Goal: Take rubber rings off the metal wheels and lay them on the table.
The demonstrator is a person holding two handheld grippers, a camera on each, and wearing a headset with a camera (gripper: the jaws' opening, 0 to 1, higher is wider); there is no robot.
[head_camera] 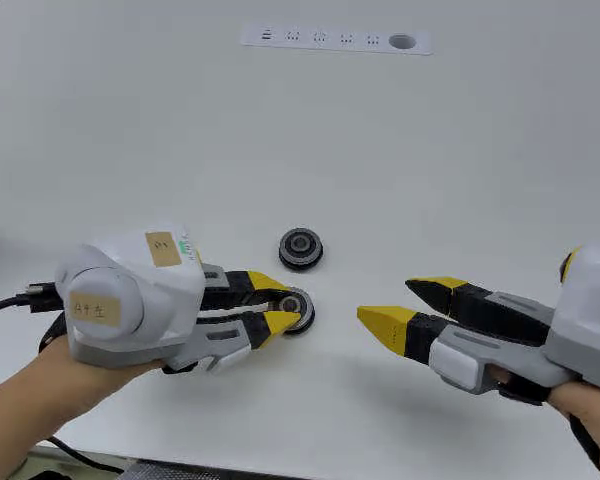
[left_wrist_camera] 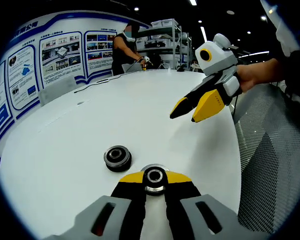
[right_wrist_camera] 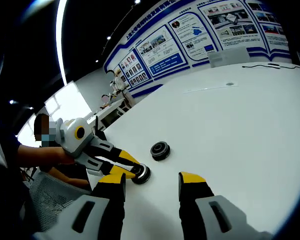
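Note:
Two small metal wheels with black rubber rings lie on the white table (head_camera: 430,170). My left gripper (head_camera: 280,303) is shut on the nearer wheel (head_camera: 300,309), its yellow tips on either side; in the left gripper view this wheel (left_wrist_camera: 155,178) sits between the jaws of the left gripper (left_wrist_camera: 155,172). The second wheel (head_camera: 301,248) (left_wrist_camera: 117,156) (right_wrist_camera: 160,150) lies free just beyond. My right gripper (head_camera: 388,300) (right_wrist_camera: 152,179) hovers open and empty to the right, jaws pointing at the held wheel (right_wrist_camera: 141,174). It shows as the right gripper (left_wrist_camera: 187,110) across the table.
A white power strip (head_camera: 335,38) lies at the table's far edge. A black cable (head_camera: 2,308) trails from the left gripper's body. The table's near edge runs just under both hands. A person (left_wrist_camera: 124,47) stands far behind the table.

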